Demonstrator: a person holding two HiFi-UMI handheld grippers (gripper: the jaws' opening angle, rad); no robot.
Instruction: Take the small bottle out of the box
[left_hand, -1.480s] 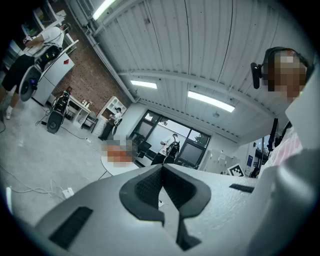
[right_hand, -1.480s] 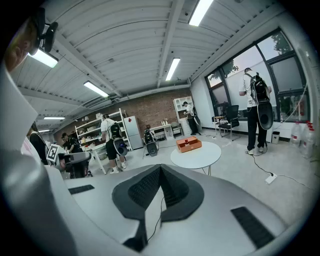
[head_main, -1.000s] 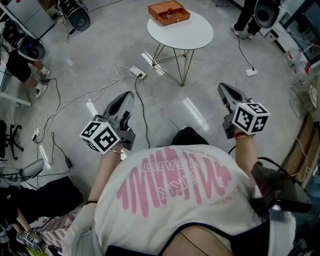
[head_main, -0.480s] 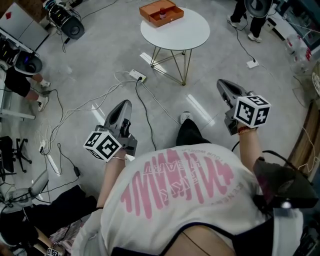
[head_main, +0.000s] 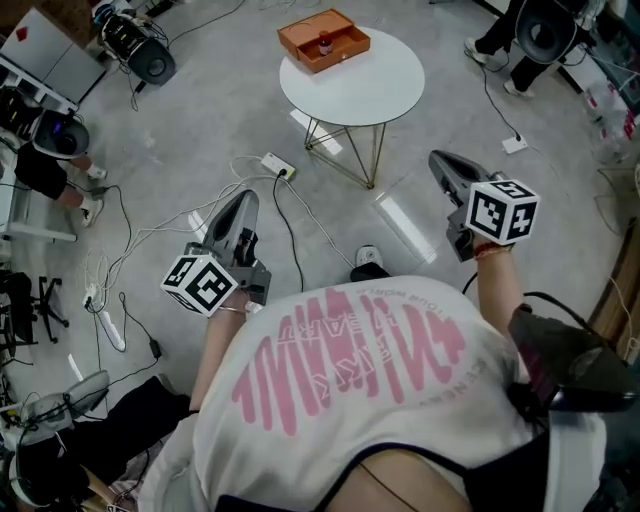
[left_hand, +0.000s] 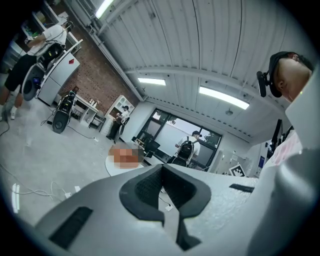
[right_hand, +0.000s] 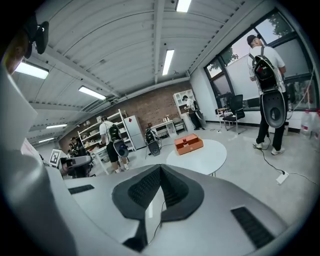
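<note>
A small reddish bottle (head_main: 324, 44) sat in the open orange box (head_main: 347, 52) on the round white bench (head_main: 370, 88), well apart from the left hand-held gripper (head_main: 245, 198) and right hand-held gripper (head_main: 441, 161), both clenched empty. Probably light, rigid and slick, it looked best pinched across its body.

left tool (left_hand: 162, 168): jaws together, empty | white table (left_hand: 112, 168) ahead

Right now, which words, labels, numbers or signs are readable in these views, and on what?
No text reads clearly.
White T-shirt: pink lettering, upside down and creased, unreadable.
Marker cube of left gripper: square pattern, no words.
Marker cube of right gripper: likewise.
White cabinet: red diamond sign, too small to read.
Orange box: no print visible.
</note>
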